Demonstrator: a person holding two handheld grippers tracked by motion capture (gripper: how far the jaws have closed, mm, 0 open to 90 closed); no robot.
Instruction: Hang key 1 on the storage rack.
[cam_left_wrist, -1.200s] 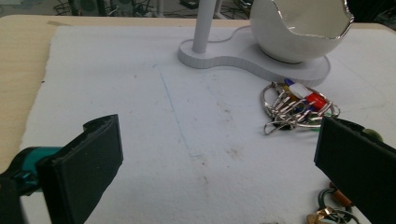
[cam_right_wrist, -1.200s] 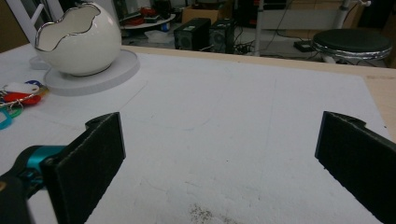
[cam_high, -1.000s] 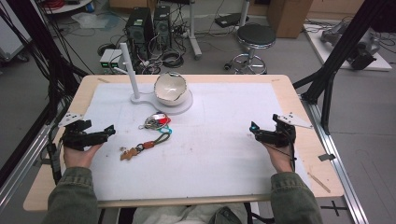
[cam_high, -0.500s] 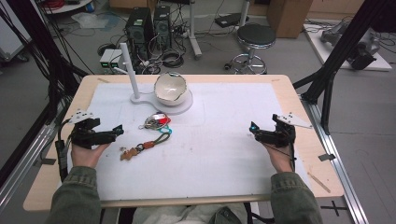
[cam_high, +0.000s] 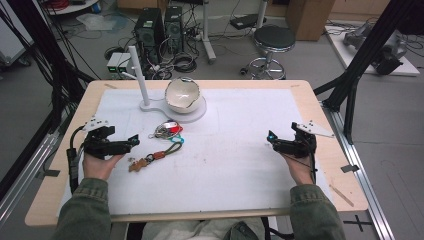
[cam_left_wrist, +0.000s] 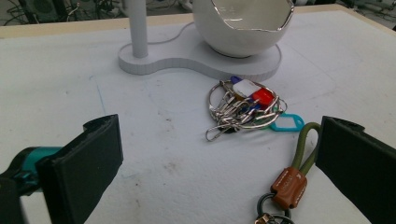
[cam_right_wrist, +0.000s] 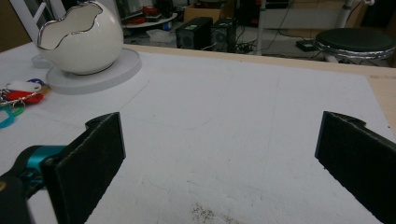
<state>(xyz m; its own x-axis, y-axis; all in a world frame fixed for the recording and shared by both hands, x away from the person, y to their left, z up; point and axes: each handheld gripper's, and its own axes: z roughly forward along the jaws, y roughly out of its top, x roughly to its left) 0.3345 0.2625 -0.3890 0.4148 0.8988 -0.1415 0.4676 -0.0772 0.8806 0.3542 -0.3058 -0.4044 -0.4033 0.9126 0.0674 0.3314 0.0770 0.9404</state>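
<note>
Two sets of keys here, and the left gripper (cam_high: 131, 141), jaws wide open, is way closer: the leather-tab keychain (cam_left_wrist: 289, 183) lies just ahead by its right jaw, strap running toward the key ring bunch (cam_left_wrist: 243, 109). Right gripper (cam_high: 272, 140) sits open, well apart.

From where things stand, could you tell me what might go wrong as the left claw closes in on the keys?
1. The left claw is open, with the strap right beside one jaw; closing now might pinch only the strap's loop and drag the rest.
2. The key bunch is a loose tangle of rings and tags, so a grasp could catch one ring and let the others swing.
3. The bunch lies close to the bowl on its stand; overshooting might knock it.
</note>
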